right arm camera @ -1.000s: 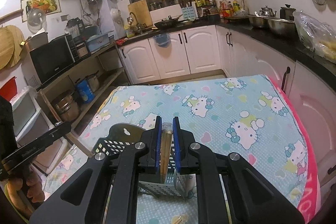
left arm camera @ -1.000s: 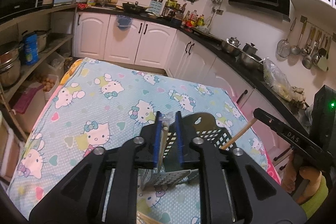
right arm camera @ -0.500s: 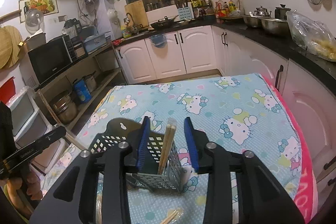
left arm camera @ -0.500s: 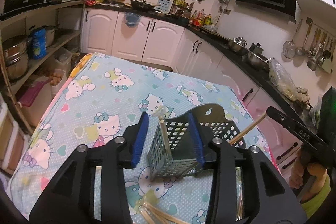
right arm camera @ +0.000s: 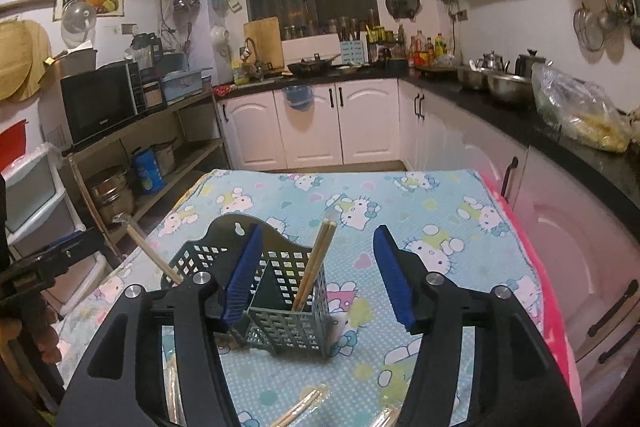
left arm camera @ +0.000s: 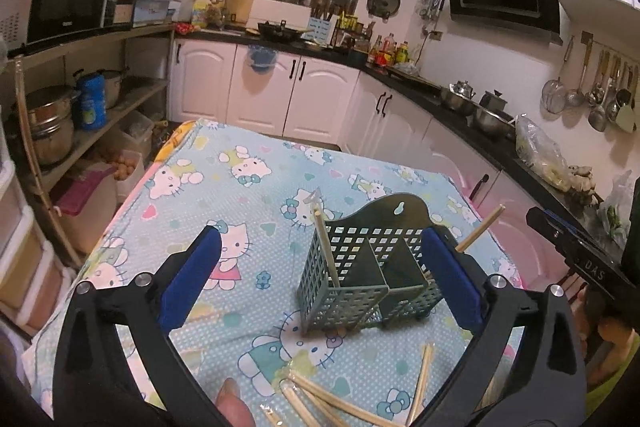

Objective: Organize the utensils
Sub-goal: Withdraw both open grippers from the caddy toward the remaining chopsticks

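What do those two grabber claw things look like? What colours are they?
Both look alike. The left gripper is a black plastic frame shaped like a wide fork, with round silver screws on top and blue pads lining the inside of its two fingers. The right gripper has the same black frame, silver screws and blue pads. Seen from the side, it carries white letters and a green light.

Left gripper (left arm camera: 324, 275) jaws just opened wide, nothing clamped; grid caddy (left arm camera: 360, 275) stands between them, chopsticks (left arm camera: 326, 247) upright inside, apparently wrapped; loose chopsticks (left arm camera: 332, 399) lie before the caddy
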The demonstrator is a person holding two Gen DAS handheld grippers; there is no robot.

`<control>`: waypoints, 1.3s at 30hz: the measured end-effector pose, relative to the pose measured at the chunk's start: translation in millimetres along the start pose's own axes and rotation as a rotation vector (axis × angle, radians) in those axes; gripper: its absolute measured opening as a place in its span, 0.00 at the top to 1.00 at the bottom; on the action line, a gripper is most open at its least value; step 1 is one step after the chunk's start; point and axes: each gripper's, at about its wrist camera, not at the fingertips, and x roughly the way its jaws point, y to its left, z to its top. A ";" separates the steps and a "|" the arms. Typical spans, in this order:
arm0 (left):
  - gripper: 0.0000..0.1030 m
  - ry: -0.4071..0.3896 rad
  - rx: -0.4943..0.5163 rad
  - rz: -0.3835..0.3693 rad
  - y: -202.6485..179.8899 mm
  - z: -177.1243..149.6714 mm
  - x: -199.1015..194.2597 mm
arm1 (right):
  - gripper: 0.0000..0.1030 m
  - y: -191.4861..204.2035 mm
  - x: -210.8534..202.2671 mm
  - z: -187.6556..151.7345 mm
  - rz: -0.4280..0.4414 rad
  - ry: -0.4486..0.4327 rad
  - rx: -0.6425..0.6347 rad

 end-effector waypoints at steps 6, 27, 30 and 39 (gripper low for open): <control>0.11 -0.029 -0.001 0.002 -0.5 -7.6 -16.4 | 0.41 6.3 -18.9 -6.4 -0.007 -0.029 -0.021; 0.11 -0.052 -0.021 0.020 10.7 -42.8 -62.3 | 0.39 28.7 -69.5 -45.4 0.040 -0.031 -0.047; 0.11 -0.051 -0.025 0.022 12.2 -47.4 -66.5 | 0.38 31.1 -73.5 -50.6 0.043 -0.026 -0.048; 0.11 -0.034 -0.031 0.022 15.7 -63.4 -73.2 | 0.38 37.9 -79.0 -67.2 0.053 0.003 -0.052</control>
